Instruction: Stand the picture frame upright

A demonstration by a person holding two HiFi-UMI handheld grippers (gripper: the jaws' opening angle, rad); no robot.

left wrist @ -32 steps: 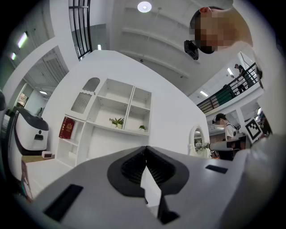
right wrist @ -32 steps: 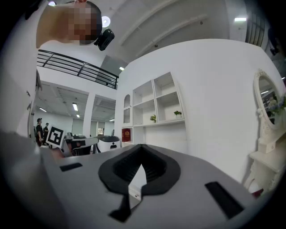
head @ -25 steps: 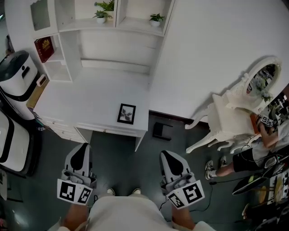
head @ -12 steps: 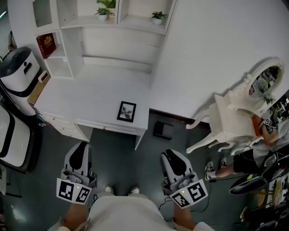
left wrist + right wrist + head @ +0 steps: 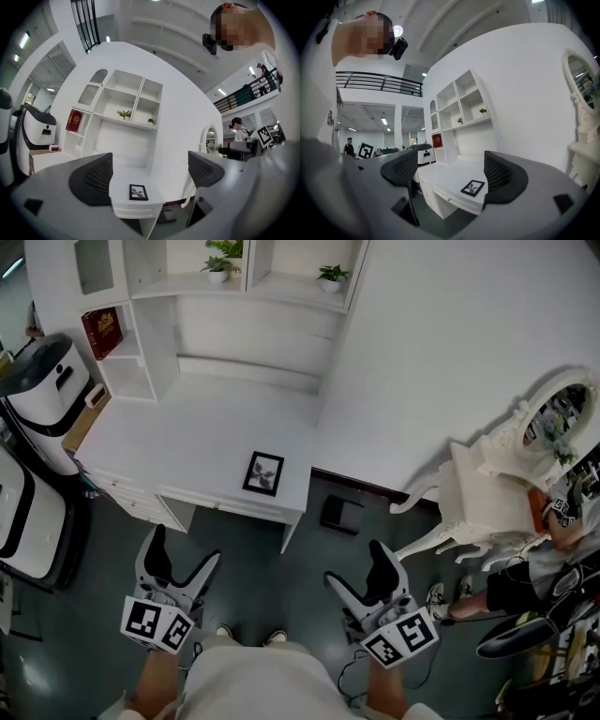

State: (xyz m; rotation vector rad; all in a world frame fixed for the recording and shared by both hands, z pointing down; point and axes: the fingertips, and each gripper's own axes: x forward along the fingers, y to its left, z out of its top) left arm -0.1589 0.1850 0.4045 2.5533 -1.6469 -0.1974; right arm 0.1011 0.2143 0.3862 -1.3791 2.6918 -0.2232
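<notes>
A small black picture frame [image 5: 263,473] lies flat near the front right corner of the white desk [image 5: 187,442]. It also shows lying flat in the left gripper view [image 5: 138,192] and the right gripper view [image 5: 473,187]. My left gripper [image 5: 183,554] hangs over the floor in front of the desk, well short of the frame. Its jaws are opening wide with nothing between them. My right gripper [image 5: 356,566] is held level with it, to the right of the desk corner, its jaws also opening and holding nothing.
A white shelf unit at the back of the desk holds a red book [image 5: 101,329] and small plants [image 5: 217,266]. A white machine [image 5: 42,390] stands left of the desk. A black box [image 5: 341,514] lies on the floor. An ornate white dressing table [image 5: 497,493] and a person [image 5: 525,582] are at right.
Both grippers' jaws were shut together in the earlier frames and now stand spread wide. The hands have hardly moved; the picture frame lies where it was.
</notes>
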